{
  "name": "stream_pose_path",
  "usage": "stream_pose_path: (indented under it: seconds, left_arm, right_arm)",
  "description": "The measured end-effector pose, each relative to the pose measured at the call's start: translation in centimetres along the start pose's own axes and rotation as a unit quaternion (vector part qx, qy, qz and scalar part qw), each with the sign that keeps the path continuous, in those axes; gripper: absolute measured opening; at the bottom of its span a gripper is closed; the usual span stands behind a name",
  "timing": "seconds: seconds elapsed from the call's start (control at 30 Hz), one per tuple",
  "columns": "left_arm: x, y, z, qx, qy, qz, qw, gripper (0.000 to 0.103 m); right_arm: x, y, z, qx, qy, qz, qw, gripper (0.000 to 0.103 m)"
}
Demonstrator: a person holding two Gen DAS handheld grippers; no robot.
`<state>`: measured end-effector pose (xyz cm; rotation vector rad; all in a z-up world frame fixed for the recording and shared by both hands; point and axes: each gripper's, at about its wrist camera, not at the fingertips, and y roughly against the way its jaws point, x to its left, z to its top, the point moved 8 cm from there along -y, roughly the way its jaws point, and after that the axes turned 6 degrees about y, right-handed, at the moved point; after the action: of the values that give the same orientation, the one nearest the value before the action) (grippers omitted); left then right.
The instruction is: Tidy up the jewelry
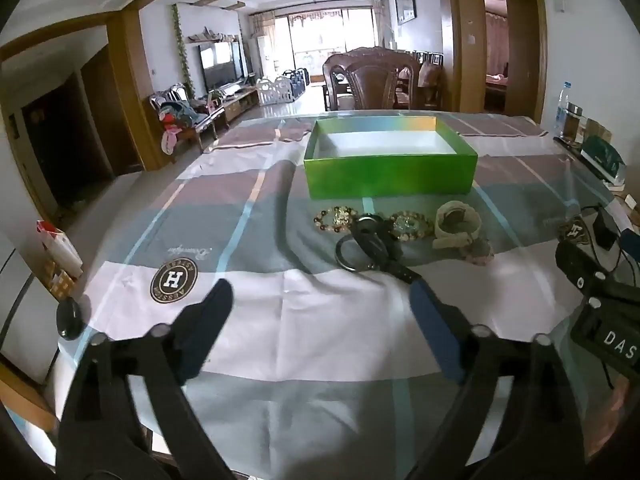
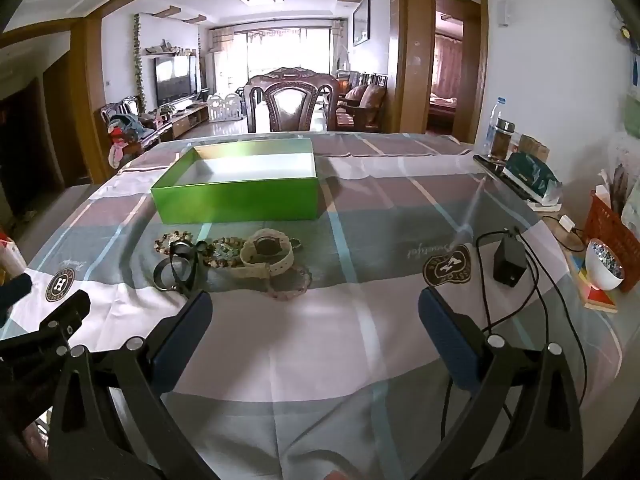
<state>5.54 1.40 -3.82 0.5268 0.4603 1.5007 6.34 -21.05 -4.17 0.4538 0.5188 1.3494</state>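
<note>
Your left gripper [image 1: 320,300] hovers above the near part of the table [image 1: 320,340] with its fingers [image 1: 434,328] spread wide and nothing between them. Your right gripper [image 2: 314,312] sits the same way just beside it, fingers [image 2: 444,332] spread apart and empty, over the pale band of the checked tablecloth [image 2: 360,216].

The green box [image 1: 390,174] stands open toward the far edge of the table, its white inside bare as far as you can see. In the right wrist view the same green box [image 2: 240,198] sits left of centre, with the wooden chair [image 2: 290,100] behind the far edge.

The jewelry lies in a loose row on the cloth just in front of the box's near wall, between the box and your grippers:
- a beaded bracelet [image 1: 334,218] at the left end, seen also at [image 2: 172,240];
- a black watch [image 1: 372,248] with its strap curled into a loop, partly overlapping the beads;
- a second beaded bracelet [image 1: 412,226] of greenish and gold beads, touching the black watch;
- a cream watch [image 1: 456,224], strap coiled, clearer at [image 2: 266,256];
- a pink bracelet [image 2: 292,284] lying nearest you, just in front of the cream watch.

Along the right edge of the table stand a small black adapter [image 2: 508,262] with its cable, a white bowl [image 2: 604,268] in front of a red basket [image 2: 612,224], and a water bottle [image 2: 494,124] near the far right corner.
</note>
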Motion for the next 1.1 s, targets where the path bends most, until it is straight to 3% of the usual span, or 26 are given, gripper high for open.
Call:
stream_pose_path:
  seconds: [0.1, 0.37, 0.47, 0.63, 0.97, 1.1]
  left_arm:
    - [0.3, -0.1, 0.1, -0.007, 0.003, 0.011, 0.9999, 0.099]
    - [0.4, -0.7, -1.5, 0.006, 0.003, -0.008, 0.9999, 0.099]
    - [-0.1, -0.9, -0.1, 0.006, -0.002, 0.01, 0.9999, 0.099]
    - [-0.2, -0.8, 0.4, 0.007, 0.019, -0.006, 0.9998, 0.099]
    - [-0.8, -1.1, -0.2, 0.007, -0.002, -0.006, 0.9999, 0.099]
    - [-0.5, -1.2, 0.2, 0.033, 0.001, -0.008, 0.9994, 0.099]
  right_arm:
    - [0.2, -0.1, 0.0, 0.002, 0.0, 0.002, 1.0, 0.101]
    - [0.3, -0.3, -0.1, 0.005, -0.001, 0.004, 1.0, 0.101]
    - [0.2, -0.5, -0.2, 0.003, -0.002, 0.003, 1.0, 0.101]
    - [0.2, -0.8, -0.4, 0.006, -0.001, 0.002, 1.0, 0.101]
    - [0.1, -1.2, -0.5, 0.006, 0.002, 0.003, 1.0, 0.101]
    - [0.1, -1.1, -0.5, 0.005, -0.003, 0.006, 1.0, 0.101]
